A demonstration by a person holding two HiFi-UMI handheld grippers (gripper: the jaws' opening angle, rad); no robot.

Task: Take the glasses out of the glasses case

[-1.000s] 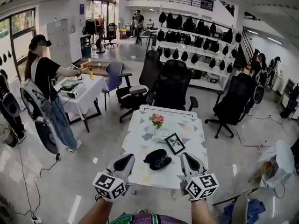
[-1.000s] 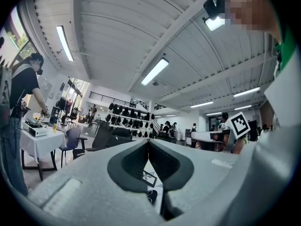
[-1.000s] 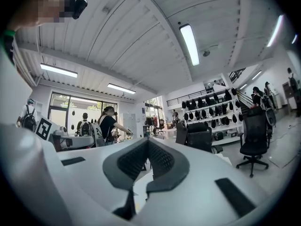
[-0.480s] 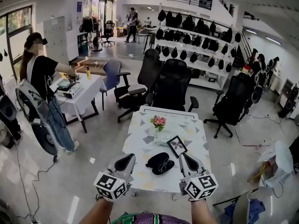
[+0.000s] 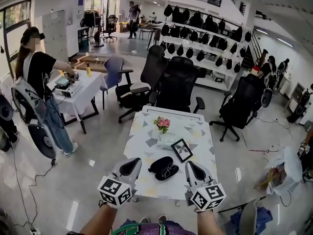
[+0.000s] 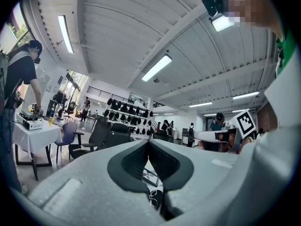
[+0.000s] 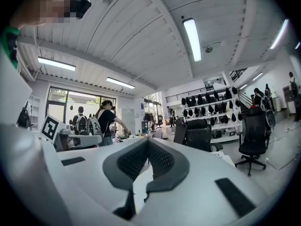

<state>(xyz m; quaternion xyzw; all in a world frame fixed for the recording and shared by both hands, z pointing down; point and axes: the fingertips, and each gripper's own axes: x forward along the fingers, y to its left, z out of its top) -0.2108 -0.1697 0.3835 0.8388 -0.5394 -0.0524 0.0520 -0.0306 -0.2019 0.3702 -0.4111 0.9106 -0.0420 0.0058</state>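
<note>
The left hand-held gripper [image 5: 130, 167] and right hand-held gripper [image 5: 195, 171] were held with jaws closed, empty. The open glasses case [image 5: 164, 167] was located on the table [image 5: 142, 146] between them.

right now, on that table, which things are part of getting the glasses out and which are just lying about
For the job:
- glasses case, open
- glasses in it
- left hand-held gripper and right hand-held gripper, both shut, empty

Just lying about:
- photo frame
- flowers
- office chairs behind the table
</note>
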